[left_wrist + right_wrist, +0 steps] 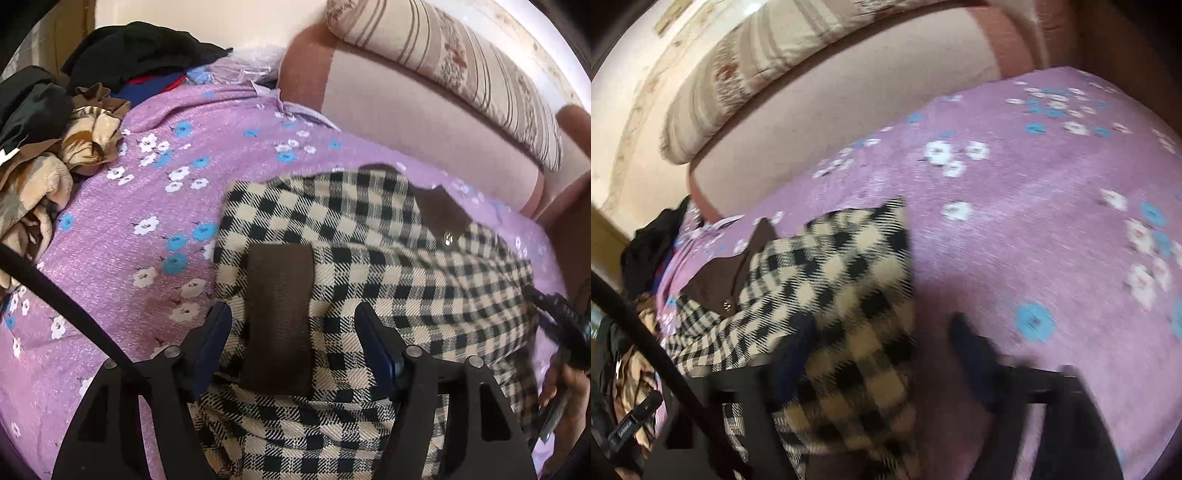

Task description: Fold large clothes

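Note:
A black-and-cream checked garment (pixel 369 251) with brown patches lies partly folded on the purple flowered bed cover (pixel 147 184). My left gripper (pixel 293 317) is open just above it, its fingers either side of a brown patch (pixel 279 321). In the blurred right wrist view the same garment (pixel 834 288) lies left of centre on the cover (pixel 1034 206). My right gripper (pixel 882 332) is open, with its left finger over the garment's edge and its right finger over bare cover. It also shows at the right edge of the left wrist view (pixel 565 325).
A heap of other clothes, black, blue and tan-patterned (pixel 55 147), sits at the far left of the bed. A pink headboard (pixel 406 110) with a striped pillow (pixel 461 59) runs along the far side. A black cable (pixel 66 306) crosses the left.

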A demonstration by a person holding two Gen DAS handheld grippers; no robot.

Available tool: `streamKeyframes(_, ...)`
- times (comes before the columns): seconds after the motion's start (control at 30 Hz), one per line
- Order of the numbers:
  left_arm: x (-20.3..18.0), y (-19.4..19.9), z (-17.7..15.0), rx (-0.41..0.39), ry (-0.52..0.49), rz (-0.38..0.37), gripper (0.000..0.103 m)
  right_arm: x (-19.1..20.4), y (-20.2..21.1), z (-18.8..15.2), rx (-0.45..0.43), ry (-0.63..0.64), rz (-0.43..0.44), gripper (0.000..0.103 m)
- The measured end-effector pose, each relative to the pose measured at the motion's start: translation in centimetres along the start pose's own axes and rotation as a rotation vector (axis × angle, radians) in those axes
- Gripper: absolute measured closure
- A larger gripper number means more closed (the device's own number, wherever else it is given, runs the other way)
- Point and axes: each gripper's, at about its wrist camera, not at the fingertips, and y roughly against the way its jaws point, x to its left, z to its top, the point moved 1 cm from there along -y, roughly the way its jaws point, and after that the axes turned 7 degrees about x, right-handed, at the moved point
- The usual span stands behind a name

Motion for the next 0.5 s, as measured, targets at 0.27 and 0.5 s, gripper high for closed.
streamKeyframes(0.27,-0.9,-2.8,-0.3,0.067,-0.048,0.056,0.035,0.6,3.8,-0.6,-0.044,0.073,-0.176,0.101)
streamKeyframes(0.5,-0.8,-2.2,-0.7,0.061,-0.053,0.054,0.034,-3.6,3.6,-0.8,0.006,-0.177,-0.018,0.091)
